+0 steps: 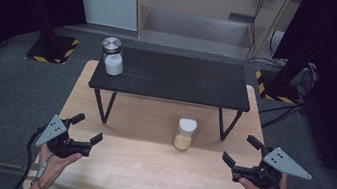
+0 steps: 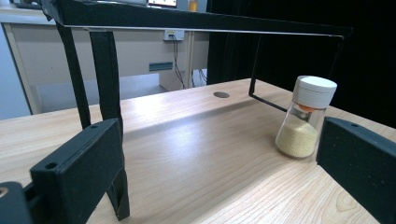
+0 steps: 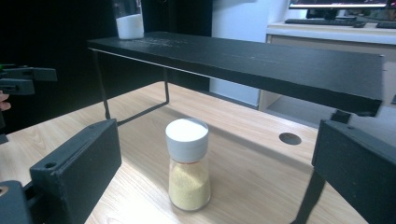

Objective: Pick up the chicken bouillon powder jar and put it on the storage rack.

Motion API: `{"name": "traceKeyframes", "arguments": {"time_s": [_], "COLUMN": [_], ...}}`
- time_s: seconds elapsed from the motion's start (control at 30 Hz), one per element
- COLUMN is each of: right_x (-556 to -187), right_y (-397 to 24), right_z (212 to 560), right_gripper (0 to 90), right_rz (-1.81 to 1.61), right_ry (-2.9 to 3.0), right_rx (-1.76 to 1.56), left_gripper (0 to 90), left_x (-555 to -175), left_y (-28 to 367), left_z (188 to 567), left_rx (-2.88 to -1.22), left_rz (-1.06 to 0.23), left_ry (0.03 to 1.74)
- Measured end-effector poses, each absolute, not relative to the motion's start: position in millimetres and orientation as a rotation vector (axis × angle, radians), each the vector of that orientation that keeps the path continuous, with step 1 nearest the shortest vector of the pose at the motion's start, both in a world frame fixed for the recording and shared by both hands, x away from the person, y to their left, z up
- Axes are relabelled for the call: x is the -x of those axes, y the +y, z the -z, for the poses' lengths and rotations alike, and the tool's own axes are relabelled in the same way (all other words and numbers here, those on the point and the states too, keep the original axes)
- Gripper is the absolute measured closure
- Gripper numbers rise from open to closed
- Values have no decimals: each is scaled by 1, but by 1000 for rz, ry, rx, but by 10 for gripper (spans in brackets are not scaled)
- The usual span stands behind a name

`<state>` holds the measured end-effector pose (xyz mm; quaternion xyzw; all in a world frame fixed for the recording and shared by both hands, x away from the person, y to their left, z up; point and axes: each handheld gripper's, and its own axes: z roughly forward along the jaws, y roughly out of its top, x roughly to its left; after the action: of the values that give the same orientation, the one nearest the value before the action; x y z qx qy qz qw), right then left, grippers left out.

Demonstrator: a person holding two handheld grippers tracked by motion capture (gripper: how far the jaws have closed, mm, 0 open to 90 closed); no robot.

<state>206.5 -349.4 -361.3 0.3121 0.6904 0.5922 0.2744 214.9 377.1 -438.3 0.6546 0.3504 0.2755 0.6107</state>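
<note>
Partly cropped: both grippers' fingers spread, empty; yellow jar (image 3: 188,164) unobstructed between them.

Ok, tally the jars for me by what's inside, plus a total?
Jar of yellow powder, on the wooden table: 1
Jar of white powder, on the black shelf: 1
Total: 2

In the right gripper view the white-filled jar (image 3: 129,18) on the black shelf (image 3: 243,56) is cut off at twelve o'clock, its lid out of frame. The left claw (image 3: 21,79) is clipped at nine o'clock. In the left gripper view a yellow object (image 2: 192,5) atop the shelf is cropped, too small to identify.
</note>
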Motion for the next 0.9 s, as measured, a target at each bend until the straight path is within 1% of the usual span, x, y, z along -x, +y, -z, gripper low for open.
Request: {"name": "traceKeyframes", "arguments": {"time_s": [0.3, 0.9], "right_x": [-230, -276], "right_y": [-333, -301], "right_z": [358, 372], "right_gripper": [16, 25], "right_rz": [-1568, -1551], "right_ry": [1925, 2017], "right_rx": [-821, -824], "left_gripper": [0, 0], "left_x": [-216, -217], "left_y": [379, 379], "left_z": [438, 438], "left_rx": [-1519, -1529], "left_rz": [-626, -622], "left_ry": [811, 808]}}
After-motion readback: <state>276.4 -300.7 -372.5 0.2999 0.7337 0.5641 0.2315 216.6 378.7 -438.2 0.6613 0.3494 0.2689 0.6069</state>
